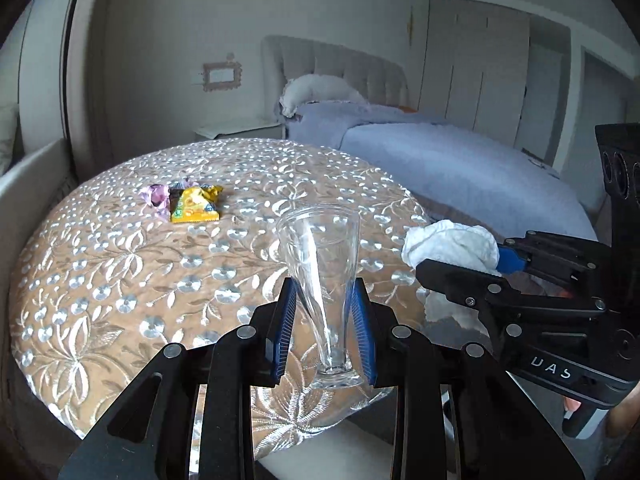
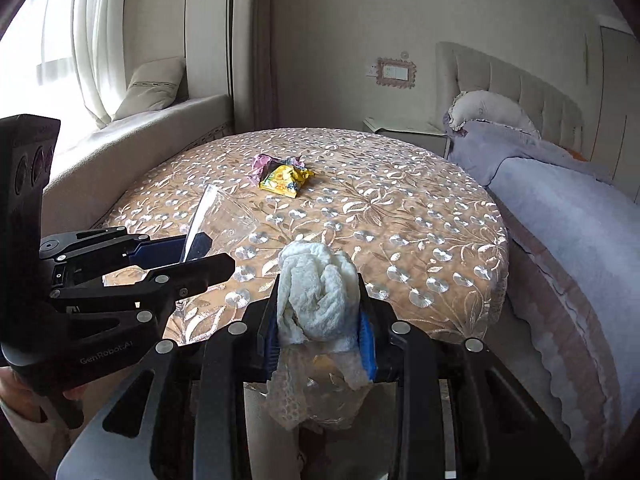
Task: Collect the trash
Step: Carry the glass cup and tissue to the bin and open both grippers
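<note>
Blue pads (image 1: 286, 320) of the left gripper (image 1: 325, 320) are pressing both sides of a clear tapered drinking glass (image 1: 320, 280), holding it upright above the near edge of the round table (image 1: 100, 280). Right gripper (image 2: 320, 320) is clamping a crumpled white towel (image 2: 316, 296), its jaws narrowly apart around the bundle, with a scrap of clear plastic wrap (image 2: 304, 396) hanging beneath. Each gripper is showing in the other's view, side by side over the near rim.

Trash is lying well apart from both, toward the table's far side: a yellow snack wrapper (image 1: 195, 206) touching a crumpled pink wrapper (image 1: 156, 198). An embroidered floral tablecloth (image 2: 400, 216) is covering the table. A bed (image 2: 560, 208) with a lavender blanket is standing just beside it, a tufted headboard (image 2: 520, 84) behind, a cushioned window seat (image 2: 132, 136) to the left.
</note>
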Action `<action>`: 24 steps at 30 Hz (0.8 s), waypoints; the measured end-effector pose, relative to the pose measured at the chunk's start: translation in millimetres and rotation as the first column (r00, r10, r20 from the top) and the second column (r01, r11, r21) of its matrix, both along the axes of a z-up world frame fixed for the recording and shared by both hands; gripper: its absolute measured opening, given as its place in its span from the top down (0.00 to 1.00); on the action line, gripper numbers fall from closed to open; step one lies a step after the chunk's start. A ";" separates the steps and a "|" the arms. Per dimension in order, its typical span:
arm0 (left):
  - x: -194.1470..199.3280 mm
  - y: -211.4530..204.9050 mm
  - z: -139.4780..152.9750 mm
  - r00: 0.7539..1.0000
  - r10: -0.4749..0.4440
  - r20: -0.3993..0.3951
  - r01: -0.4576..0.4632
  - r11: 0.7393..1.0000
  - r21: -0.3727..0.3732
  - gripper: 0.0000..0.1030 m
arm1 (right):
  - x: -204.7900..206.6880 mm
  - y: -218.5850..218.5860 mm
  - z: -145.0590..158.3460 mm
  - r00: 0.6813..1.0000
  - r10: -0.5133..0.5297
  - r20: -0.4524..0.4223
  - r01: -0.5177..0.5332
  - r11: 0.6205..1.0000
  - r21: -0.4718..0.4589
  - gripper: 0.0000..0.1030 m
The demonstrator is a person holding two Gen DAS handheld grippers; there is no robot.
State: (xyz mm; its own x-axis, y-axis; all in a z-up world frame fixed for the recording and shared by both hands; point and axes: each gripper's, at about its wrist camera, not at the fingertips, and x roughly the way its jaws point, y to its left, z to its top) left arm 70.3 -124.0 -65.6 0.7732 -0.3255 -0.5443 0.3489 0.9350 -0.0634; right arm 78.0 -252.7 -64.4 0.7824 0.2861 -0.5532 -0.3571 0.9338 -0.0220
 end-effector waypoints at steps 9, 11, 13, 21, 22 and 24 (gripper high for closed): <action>-19.8 -57.1 -28.3 0.983 -0.169 -0.065 0.166 0.985 -0.053 0.73 | -48.6 -63.7 -22.5 0.988 -0.152 -0.030 0.151 0.988 -0.041 0.68; -22.5 -74.5 -37.8 0.973 -0.211 -0.094 0.206 0.976 -0.064 0.73 | -56.0 -75.8 -31.8 0.981 -0.188 -0.052 0.185 0.981 -0.057 0.68; -23.2 -90.0 -48.1 0.962 -0.248 -0.118 0.241 0.968 -0.069 0.73 | -61.1 -87.9 -41.4 0.972 -0.221 -0.074 0.217 0.974 -0.061 0.68; -29.9 -154.1 -83.9 0.913 -0.354 -0.203 0.355 0.934 -0.028 0.73 | -78.9 -138.0 -76.2 0.927 -0.342 -0.155 0.335 0.940 -0.070 0.68; -32.0 -161.0 -87.5 0.906 -0.365 -0.213 0.369 0.929 -0.021 0.73 | -80.1 -143.8 -79.7 0.921 -0.354 -0.165 0.346 0.935 -0.072 0.68; -33.4 -173.0 -94.0 0.891 -0.390 -0.233 0.398 0.917 -0.015 0.73 | -82.1 -153.8 -85.2 0.909 -0.376 -0.178 0.369 0.927 -0.072 0.68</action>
State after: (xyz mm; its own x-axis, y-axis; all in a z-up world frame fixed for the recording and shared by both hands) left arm 36.9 -297.0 -159.5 0.4396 -0.5570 -0.7046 0.6687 0.7267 -0.1573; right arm -4.1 -406.5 -149.6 0.7106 -0.0288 -0.7030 0.0153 0.9996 -0.0254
